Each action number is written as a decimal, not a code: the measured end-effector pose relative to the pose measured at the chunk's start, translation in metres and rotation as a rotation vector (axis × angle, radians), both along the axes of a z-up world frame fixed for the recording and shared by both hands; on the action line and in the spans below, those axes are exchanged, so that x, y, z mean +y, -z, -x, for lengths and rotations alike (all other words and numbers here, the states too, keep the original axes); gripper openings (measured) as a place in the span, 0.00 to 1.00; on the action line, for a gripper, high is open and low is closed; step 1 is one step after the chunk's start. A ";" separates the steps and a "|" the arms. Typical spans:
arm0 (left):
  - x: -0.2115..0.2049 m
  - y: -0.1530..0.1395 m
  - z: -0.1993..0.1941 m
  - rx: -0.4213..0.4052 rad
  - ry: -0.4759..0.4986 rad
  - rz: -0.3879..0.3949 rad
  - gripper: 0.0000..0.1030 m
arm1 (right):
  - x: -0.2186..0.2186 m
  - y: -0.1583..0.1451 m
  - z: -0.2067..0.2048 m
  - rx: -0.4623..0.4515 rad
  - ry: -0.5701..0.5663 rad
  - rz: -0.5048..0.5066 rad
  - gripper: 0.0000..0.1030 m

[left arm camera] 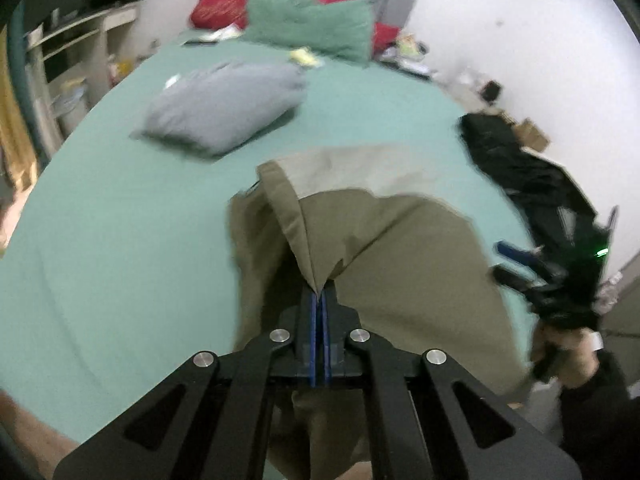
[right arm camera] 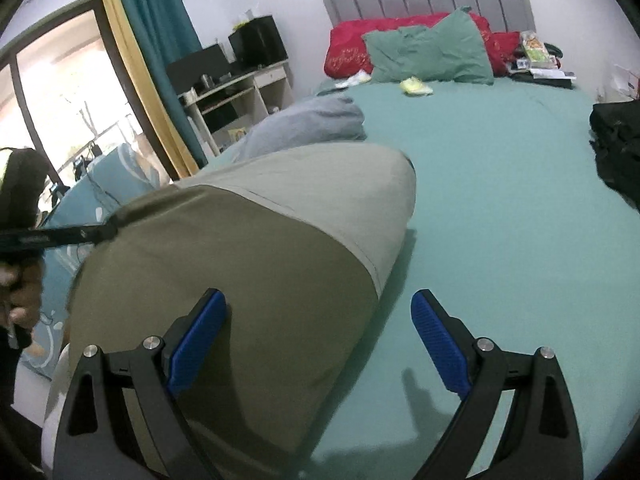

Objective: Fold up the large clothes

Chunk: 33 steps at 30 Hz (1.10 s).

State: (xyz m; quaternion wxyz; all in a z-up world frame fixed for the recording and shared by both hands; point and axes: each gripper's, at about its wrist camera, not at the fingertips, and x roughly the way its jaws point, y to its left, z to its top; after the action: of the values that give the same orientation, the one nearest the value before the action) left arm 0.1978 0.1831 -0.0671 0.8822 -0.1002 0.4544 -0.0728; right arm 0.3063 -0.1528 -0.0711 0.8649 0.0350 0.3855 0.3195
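Observation:
An olive-green garment with a lighter beige band (left arm camera: pixel 384 240) lies at the near end of the green bed (left arm camera: pixel 120 240). My left gripper (left arm camera: pixel 319 292) is shut on a pinched fold of this garment and lifts it off the sheet. In the right wrist view the same garment (right arm camera: pixel 248 248) lies draped to the left, its beige band toward the headboard. My right gripper (right arm camera: pixel 320 312) is open and empty, its left blue pad (right arm camera: pixel 200 336) over the olive cloth and its right pad (right arm camera: pixel 440 344) over the bare sheet. It also shows at the right edge of the left wrist view (left arm camera: pixel 560 276).
A folded grey-blue garment (left arm camera: pixel 228 104) lies mid-bed. A green pillow (right arm camera: pixel 432 52) and red pillows (right arm camera: pixel 348 48) lean at the grey headboard. Dark clothes (right arm camera: pixel 616 148) sit at the bed's right edge. A desk with shelves (right arm camera: pixel 236 92) and a curtain (right arm camera: pixel 152 60) stand on the left.

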 end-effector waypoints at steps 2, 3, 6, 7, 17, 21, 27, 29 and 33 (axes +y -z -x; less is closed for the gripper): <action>0.015 0.037 -0.003 0.081 -0.014 0.008 0.02 | 0.016 0.019 0.003 0.048 -0.009 0.037 0.91; 0.017 0.056 -0.002 0.117 -0.023 -0.007 0.02 | 0.032 0.038 0.002 0.081 -0.016 0.105 0.91; 0.015 0.106 -0.002 0.220 -0.021 -0.041 0.05 | 0.050 0.090 0.000 0.172 -0.035 0.158 0.93; 0.015 0.111 -0.001 0.234 -0.022 -0.038 0.07 | 0.048 0.103 -0.005 0.217 -0.029 0.118 0.96; -0.025 0.006 0.018 -0.052 -0.025 -0.048 0.40 | 0.034 0.034 0.021 0.125 -0.065 0.141 0.97; -0.078 0.032 0.025 0.041 0.125 -0.001 0.40 | 0.033 0.036 0.047 0.174 -0.123 0.151 0.98; -0.100 0.106 0.056 0.141 0.114 -0.088 0.40 | 0.021 0.074 0.065 0.143 -0.118 0.190 0.98; -0.100 0.101 0.057 0.138 0.115 -0.095 0.40 | 0.017 0.076 0.063 0.146 -0.108 0.170 0.98; -0.083 0.063 0.048 0.073 0.099 -0.092 0.40 | 0.016 0.047 0.072 0.005 -0.103 0.218 0.98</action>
State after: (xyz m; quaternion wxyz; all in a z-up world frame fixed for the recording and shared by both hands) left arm 0.1499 0.0999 -0.1302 0.8639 -0.0396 0.4937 -0.0916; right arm 0.2344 -0.1371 -0.1178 0.8450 -0.0782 0.4215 0.3196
